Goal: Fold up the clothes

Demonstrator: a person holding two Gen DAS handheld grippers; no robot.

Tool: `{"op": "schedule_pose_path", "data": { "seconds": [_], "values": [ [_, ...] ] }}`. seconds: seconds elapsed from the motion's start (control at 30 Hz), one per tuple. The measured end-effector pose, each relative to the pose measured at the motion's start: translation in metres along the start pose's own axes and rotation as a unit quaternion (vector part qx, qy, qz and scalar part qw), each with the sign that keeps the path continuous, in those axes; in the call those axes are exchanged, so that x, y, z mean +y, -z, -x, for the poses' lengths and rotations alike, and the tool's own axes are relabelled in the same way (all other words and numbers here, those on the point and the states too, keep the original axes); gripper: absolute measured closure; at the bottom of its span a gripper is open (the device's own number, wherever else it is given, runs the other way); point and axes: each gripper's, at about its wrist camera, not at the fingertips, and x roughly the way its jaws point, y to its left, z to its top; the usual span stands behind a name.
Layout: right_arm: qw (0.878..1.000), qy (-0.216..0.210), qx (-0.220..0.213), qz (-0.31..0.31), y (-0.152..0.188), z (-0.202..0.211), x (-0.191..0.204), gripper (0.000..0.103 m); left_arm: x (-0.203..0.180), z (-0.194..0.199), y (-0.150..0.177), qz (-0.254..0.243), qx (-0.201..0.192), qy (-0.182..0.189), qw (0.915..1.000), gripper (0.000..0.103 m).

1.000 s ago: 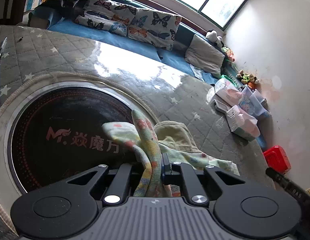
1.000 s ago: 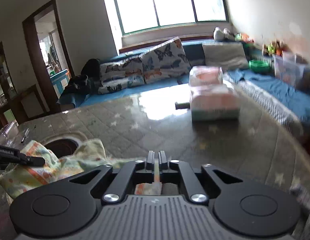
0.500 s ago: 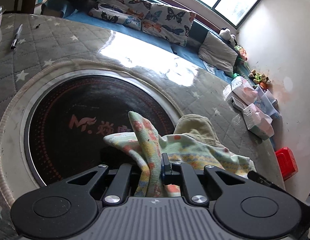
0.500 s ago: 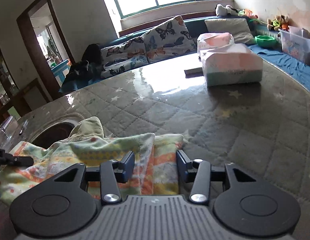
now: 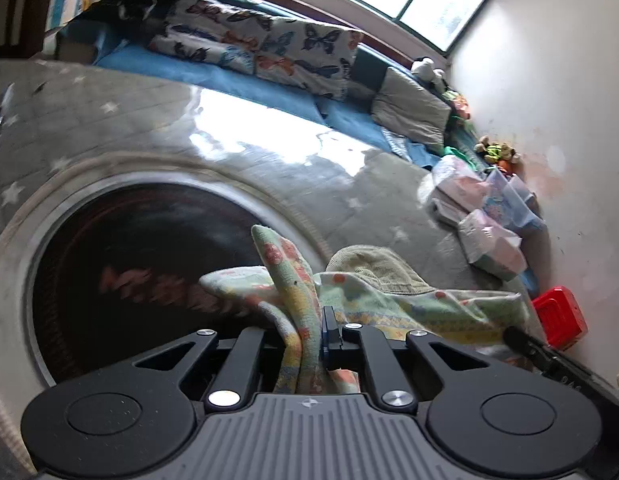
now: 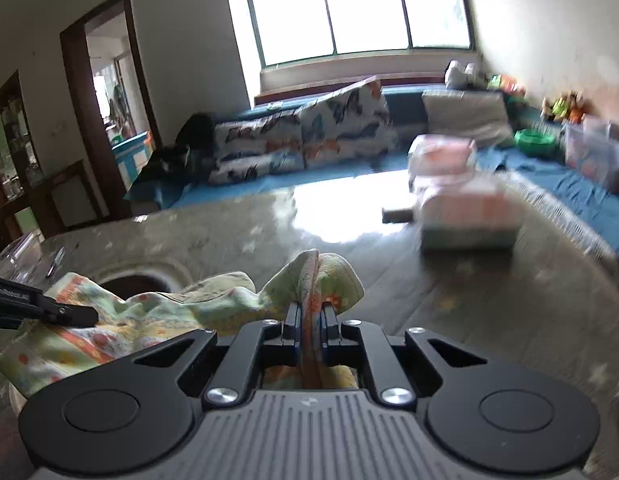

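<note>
A pale green child's garment with orange and yellow print [image 5: 389,300] lies bunched on the grey quilted table, partly over the round black hotplate [image 5: 129,248]. My left gripper [image 5: 305,328] is shut on a fold of it. My right gripper [image 6: 309,316] is shut on another fold of the garment [image 6: 149,312], which sticks up between the fingers. The left gripper's tip [image 6: 69,314] shows at the left of the right wrist view, on the cloth. The right gripper's tip [image 5: 525,344] shows at the right of the left wrist view.
Tissue packs [image 6: 465,216] and a dark remote [image 6: 397,214] lie on the table's far right. A pen [image 5: 1,112] lies at the far left. A red box [image 5: 561,316] sits beyond the table edge. A blue sofa with butterfly cushions [image 5: 269,52] runs behind.
My right gripper was open over the garment half a second ago and has closed on a fold and lifted it. My left gripper keeps its hold and has shifted a little.
</note>
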Motion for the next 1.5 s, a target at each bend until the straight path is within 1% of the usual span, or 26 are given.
{"op": "schedule_pose_path", "data": {
  "seconds": [0.17,0.23,0.37,0.53,0.6,0.63,0.7,0.73,0.77,0.8,0.83,0.87,0.93,1.1,1.17,1.23,1.37,1.5],
  "values": [
    [0.999,0.034,-0.030,-0.002,-0.021,0.020,-0.020,0.095,-0.032,-0.014,-0.009,-0.020,0.003,0.024,0.9995,0.093],
    [0.998,0.049,-0.035,-0.004,-0.026,0.024,-0.030,0.095,-0.046,-0.020,-0.012,-0.031,0.004,0.036,0.9989,0.093],
    [0.996,0.076,-0.039,-0.012,-0.027,0.029,-0.049,0.095,-0.071,-0.032,-0.017,-0.046,0.004,0.056,0.9973,0.093],
    [0.994,0.104,-0.033,-0.026,-0.023,0.029,-0.069,0.095,-0.091,-0.052,-0.018,-0.066,0.017,0.068,0.9953,0.093],
    [0.993,0.113,-0.012,-0.034,-0.016,0.021,-0.077,0.093,-0.092,-0.061,-0.015,-0.067,0.029,0.059,0.9956,0.092],
    [0.992,0.117,0.002,-0.040,-0.010,0.016,-0.082,0.092,-0.091,-0.066,-0.013,-0.068,0.036,0.051,0.9958,0.088],
    [0.990,0.128,0.027,-0.044,-0.003,0.005,-0.088,0.086,-0.087,-0.076,-0.009,-0.064,0.050,0.035,0.9961,0.088],
    [0.990,0.131,0.032,-0.044,0.001,0.002,-0.090,0.085,-0.082,-0.080,-0.007,-0.061,0.057,0.026,0.9961,0.085],
    [0.989,0.133,0.036,-0.044,0.004,-0.001,-0.091,0.085,-0.078,-0.083,-0.006,-0.058,0.062,0.018,0.9963,0.075],
    [0.990,0.130,0.037,-0.044,0.005,-0.002,-0.091,0.085,-0.073,-0.084,-0.005,-0.052,0.065,0.010,0.9965,0.069],
    [0.990,0.128,0.038,-0.044,0.006,-0.003,-0.090,0.085,-0.069,-0.083,-0.005,-0.051,0.064,0.002,0.9967,0.057],
    [0.990,0.125,0.039,-0.044,0.006,-0.004,-0.090,0.085,-0.066,-0.082,-0.005,-0.049,0.062,-0.005,0.9968,0.056],
    [0.992,0.108,0.039,-0.044,0.004,-0.006,-0.087,0.085,-0.064,-0.079,-0.006,-0.058,0.057,-0.011,0.9966,0.056],
    [0.996,0.053,0.052,-0.041,-0.001,-0.027,-0.069,0.086,-0.066,-0.075,-0.013,-0.056,0.036,-0.017,0.9976,0.058],
    [0.997,0.039,0.057,-0.038,-0.002,-0.038,-0.062,0.086,-0.072,-0.074,-0.014,-0.063,0.033,-0.007,0.9974,0.058],
    [0.997,0.025,0.061,-0.036,-0.004,-0.048,-0.054,0.086,-0.079,-0.075,-0.014,-0.071,0.031,0.004,0.9970,0.061],
    [0.996,0.021,0.072,-0.039,-0.006,-0.070,-0.049,0.089,-0.092,-0.080,-0.016,-0.081,0.036,0.025,0.9957,0.063],
    [0.996,0.026,0.081,-0.035,-0.005,-0.085,-0.049,0.090,-0.084,-0.076,-0.023,-0.073,0.025,0.008,0.9970,0.063]
  ]
}}
